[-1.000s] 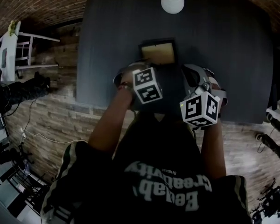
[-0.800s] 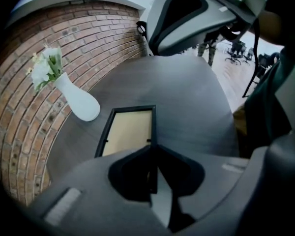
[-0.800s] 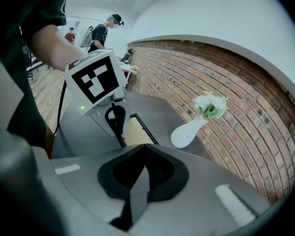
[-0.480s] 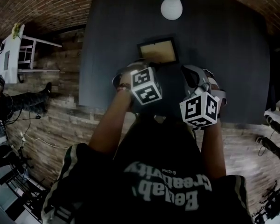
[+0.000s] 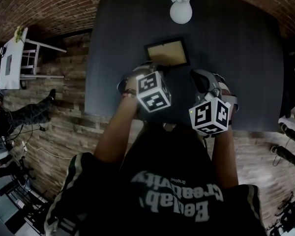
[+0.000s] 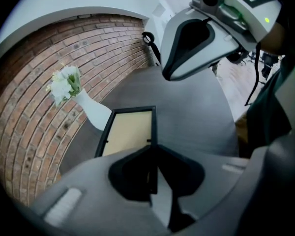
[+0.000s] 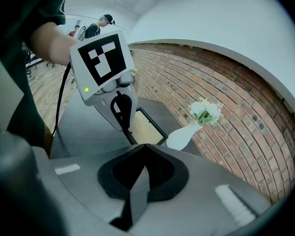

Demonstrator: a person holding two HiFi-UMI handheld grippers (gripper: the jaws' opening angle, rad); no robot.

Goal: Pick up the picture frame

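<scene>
- Left gripper (image 6: 152, 149): jaws clamped on the near edge of the black-rimmed rectangular picture frame with tan backing (image 6: 130, 132).
- The frame sits mid dark grey worktop (image 5: 236, 58), just in front of the white vase of white flowers (image 5: 181, 11), not touching it.
- Can't tell if the frame is clear of the worktop.
- Right gripper (image 7: 144, 149): jaws together, nothing between them, beside the left gripper.

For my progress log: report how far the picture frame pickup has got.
Done: the left gripper has its jaws shut on the near edge of the picture frame. In hand: the lift; the frame seems tilted up from the dark table, full clearance uncertain. Left: raising it clear. The right gripper is shut and empty.
</scene>
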